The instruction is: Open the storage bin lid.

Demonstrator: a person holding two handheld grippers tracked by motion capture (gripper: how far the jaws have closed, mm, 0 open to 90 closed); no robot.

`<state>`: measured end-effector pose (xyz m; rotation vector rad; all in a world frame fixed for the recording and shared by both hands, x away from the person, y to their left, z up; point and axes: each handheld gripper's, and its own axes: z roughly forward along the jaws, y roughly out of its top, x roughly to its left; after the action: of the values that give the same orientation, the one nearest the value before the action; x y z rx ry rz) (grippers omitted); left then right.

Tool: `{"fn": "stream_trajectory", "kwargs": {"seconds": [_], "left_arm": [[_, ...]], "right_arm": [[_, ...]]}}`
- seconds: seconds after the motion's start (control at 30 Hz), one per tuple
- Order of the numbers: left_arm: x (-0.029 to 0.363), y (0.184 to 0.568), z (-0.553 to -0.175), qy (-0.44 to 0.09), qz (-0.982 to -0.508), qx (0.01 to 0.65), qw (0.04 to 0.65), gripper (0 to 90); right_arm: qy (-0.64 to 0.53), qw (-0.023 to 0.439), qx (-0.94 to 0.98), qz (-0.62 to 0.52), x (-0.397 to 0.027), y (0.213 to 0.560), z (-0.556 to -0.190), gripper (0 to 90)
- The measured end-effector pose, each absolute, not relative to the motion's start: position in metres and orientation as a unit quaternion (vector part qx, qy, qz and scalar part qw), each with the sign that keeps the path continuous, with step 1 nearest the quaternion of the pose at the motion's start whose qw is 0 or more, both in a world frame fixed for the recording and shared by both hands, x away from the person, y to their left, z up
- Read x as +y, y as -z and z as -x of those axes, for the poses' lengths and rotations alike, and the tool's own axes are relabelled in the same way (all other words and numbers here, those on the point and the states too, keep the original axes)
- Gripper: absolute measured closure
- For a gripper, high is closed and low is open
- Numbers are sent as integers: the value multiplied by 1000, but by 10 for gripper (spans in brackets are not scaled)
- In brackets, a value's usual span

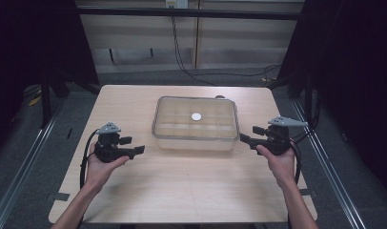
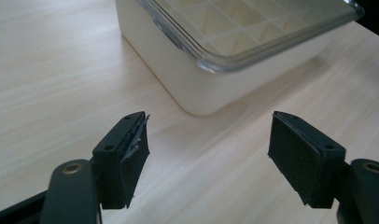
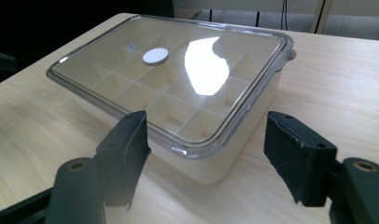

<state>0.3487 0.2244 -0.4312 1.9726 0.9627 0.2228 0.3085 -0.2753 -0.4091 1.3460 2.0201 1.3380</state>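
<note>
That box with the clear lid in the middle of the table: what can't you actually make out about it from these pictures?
- High view: the compartments of the box are too small to tell if anything lies in them.
- Right gripper view: glare on the lid hides some compartments; the white round disc may sit on or under the lid.
- Left gripper view: the top edge cuts the box off.
- Any latch: not discernible.

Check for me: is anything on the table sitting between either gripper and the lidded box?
Nothing visible is. The left gripper and right gripper flank the box, both open and empty, with bare table between each and the box's near corners. The clear lid is on, a small white disc on top.
</note>
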Motion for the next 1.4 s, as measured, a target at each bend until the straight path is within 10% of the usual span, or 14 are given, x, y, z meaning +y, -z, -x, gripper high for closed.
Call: {"fn": "stream_trajectory", "kwargs": {"seconds": [1.4], "left_arm": [[187, 422, -444, -64, -791, 401, 458, 297]], "right_arm": [[-400, 112, 753, -510, -255, 421, -412, 223]]}}
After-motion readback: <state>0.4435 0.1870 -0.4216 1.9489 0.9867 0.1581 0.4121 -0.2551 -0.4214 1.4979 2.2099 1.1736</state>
